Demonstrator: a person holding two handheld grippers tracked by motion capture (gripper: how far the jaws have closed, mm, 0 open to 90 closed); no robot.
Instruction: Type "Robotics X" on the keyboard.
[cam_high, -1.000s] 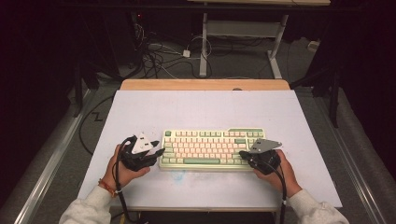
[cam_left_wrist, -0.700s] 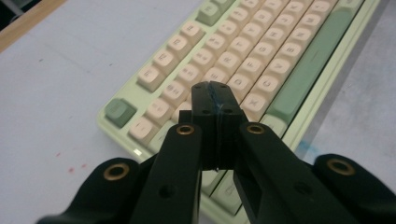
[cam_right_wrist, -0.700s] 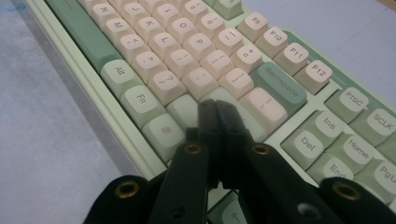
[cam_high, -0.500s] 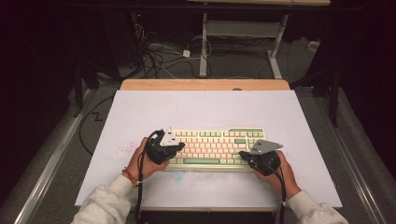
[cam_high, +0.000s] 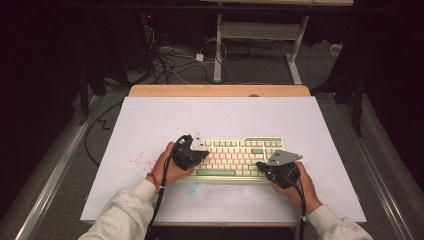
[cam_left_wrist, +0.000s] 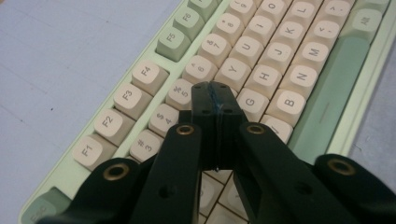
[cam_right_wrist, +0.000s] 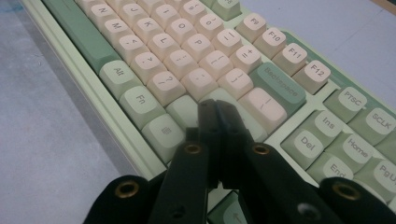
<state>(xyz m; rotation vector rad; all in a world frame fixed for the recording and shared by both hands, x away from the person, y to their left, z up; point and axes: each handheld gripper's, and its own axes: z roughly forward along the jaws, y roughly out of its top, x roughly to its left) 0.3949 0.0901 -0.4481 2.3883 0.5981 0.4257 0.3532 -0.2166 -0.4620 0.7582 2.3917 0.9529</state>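
A pale green keyboard (cam_high: 235, 157) with cream and green keys lies on the white table top, near the front. My left gripper (cam_high: 196, 150) hovers over the keyboard's left part, jaws pressed together with nothing between them. In the left gripper view its shut tips (cam_left_wrist: 215, 91) sit just above the keys near the 5 key (cam_left_wrist: 180, 93). My right gripper (cam_high: 264, 167) rests at the keyboard's right front corner. In the right gripper view its tips (cam_right_wrist: 215, 108) are shut over the green keys beside the Backspace key (cam_right_wrist: 278, 83).
The white sheet (cam_high: 220, 117) covers a wooden table (cam_high: 220, 90). Faint red specks (cam_high: 134, 161) mark the sheet left of the keyboard. Cables (cam_high: 172, 62) and a desk frame (cam_high: 260, 35) lie on the floor beyond the table's far edge.
My left gripper has moved right, from beside the keyboard's left end to over its left keys. The right gripper has stayed put.
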